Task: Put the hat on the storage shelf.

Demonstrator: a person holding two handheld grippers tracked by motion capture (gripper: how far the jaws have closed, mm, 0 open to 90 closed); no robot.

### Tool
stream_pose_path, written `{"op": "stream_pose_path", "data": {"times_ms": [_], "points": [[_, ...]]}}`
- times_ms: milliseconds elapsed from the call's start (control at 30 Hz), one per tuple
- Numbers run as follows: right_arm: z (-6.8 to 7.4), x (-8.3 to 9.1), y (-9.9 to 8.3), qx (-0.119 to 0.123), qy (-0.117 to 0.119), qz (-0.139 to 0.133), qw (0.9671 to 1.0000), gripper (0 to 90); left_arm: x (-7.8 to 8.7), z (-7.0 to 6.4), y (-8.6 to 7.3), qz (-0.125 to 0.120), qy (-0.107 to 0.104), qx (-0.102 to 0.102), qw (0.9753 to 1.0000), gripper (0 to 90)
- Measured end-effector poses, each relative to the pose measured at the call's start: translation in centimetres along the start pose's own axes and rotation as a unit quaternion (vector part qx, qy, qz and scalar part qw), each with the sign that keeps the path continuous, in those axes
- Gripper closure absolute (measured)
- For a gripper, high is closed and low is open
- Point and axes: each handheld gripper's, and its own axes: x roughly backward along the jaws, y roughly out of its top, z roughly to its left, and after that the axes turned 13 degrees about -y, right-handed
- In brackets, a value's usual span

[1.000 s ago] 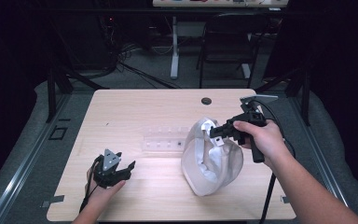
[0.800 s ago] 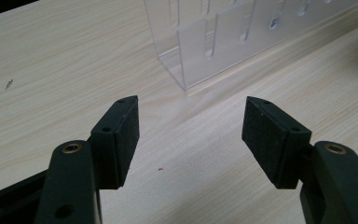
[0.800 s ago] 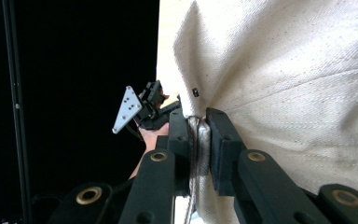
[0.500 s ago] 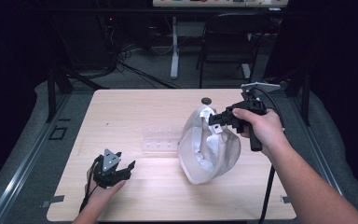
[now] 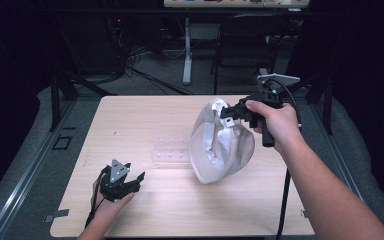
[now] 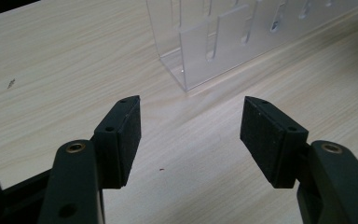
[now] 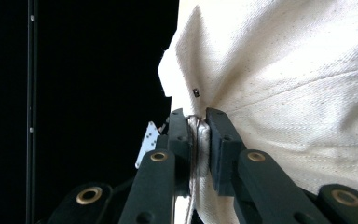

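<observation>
A white cloth bag [image 5: 220, 150] hangs above the right half of the table, its bottom still low near the wood. My right gripper [image 5: 226, 112] is shut on the bag's top edge; in the right gripper view the cream fabric [image 7: 279, 74] is pinched between the two jaws of that gripper [image 7: 199, 128]. My left gripper [image 5: 132, 181] rests at the table's front left, open and holding nothing. In the left gripper view that gripper [image 6: 190, 123] points at a clear plastic rack [image 6: 223, 37] standing a little way ahead on the wood.
The clear plastic rack [image 5: 171, 151] lies at the table's middle, just left of the bag. A small dark disc sat at the far edge earlier; the bag now covers that spot. A chair [image 5: 240, 45] and a desk leg [image 5: 187, 50] stand beyond the table [image 5: 130, 120].
My right gripper has lifted the bag up and toward the far right of the table. The left gripper has stayed where it was.
</observation>
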Motion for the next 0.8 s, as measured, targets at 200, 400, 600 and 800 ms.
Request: {"op": "stream_pose_path", "data": {"times_ms": [200,400,600,800], "points": [[0.5,-0.1,0.9,-0.005,0.001,-0.013,0.9999,81.1,0.1,-0.1,0.1,0.0,-0.005,-0.001,1.0,41.3],[0.9,-0.3,1.7,-0.009,0.0,-0.022,0.9997,81.0,0.0,-0.3,0.2,0.001,-0.008,-0.006,0.9999,42.5],[1.0,-0.9,2.3,-0.014,0.0,-0.033,0.9994,81.1,-0.1,-0.3,0.2,0.003,-0.009,-0.007,0.9999,43.6],[1.1,-1.2,3.0,-0.024,-0.003,-0.046,0.9986,81.1,-0.3,-0.5,0.2,0.004,-0.013,-0.01,0.9999,43.8]]}}
